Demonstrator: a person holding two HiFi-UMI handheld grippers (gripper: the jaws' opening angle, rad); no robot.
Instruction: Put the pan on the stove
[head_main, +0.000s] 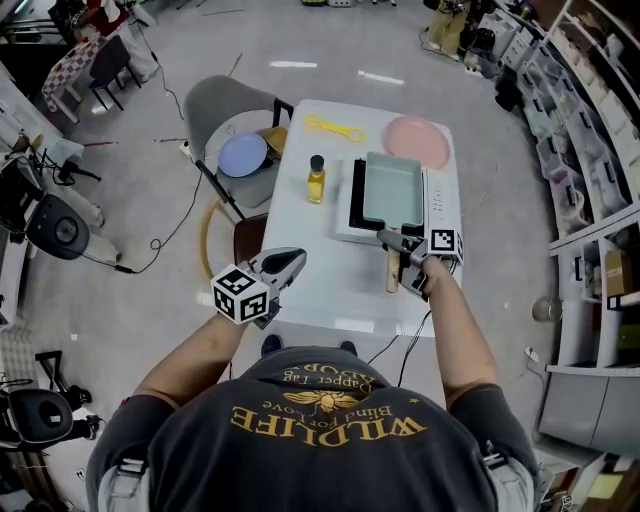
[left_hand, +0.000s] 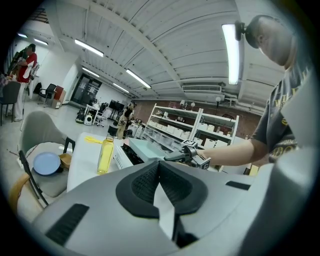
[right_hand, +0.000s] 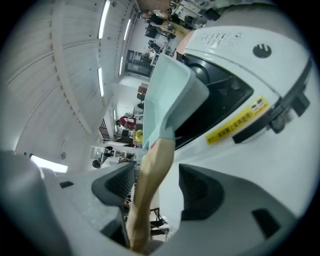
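**A:** Where's the pan (head_main: 392, 190) rn?

**B:** On the stove (head_main: 440, 205). In the head view the pale green tray sits square over the black top, and its wooden handle (head_main: 392, 272) sticks out toward the person, over the table (head_main: 300, 295). So the thing lies as the task wants it.

**A:** Fully down, or hanging a bit above?

**B:** Can't swear to it. The head view looks from too high up, and the right gripper view shows the pan's near end over the cooktop but not the contact itself. It looks seated, tho.

**A:** And the right gripper (head_main: 402, 256)?

**B:** It's at the handle with the jaws parted, not clamped. In its own view the handle runs between them and lies against one pad (right_hand: 117, 185), w/ a clear gap to the other. So it's around the handle, touching at most on one side.

**A:** So is it letting go or about to grab?

**B:** It fits both, i.e. a release after setting down or closing in for a grip. One moment won't settle that. If the pan is seated, nothing of the task is left but getting clear of the handle.

**A:** Left gripper (left_hand: 160, 186)?

**B:** Jaws together w/ nothing between them. It's held up over the table's near left edge, well apart from pan and stove.
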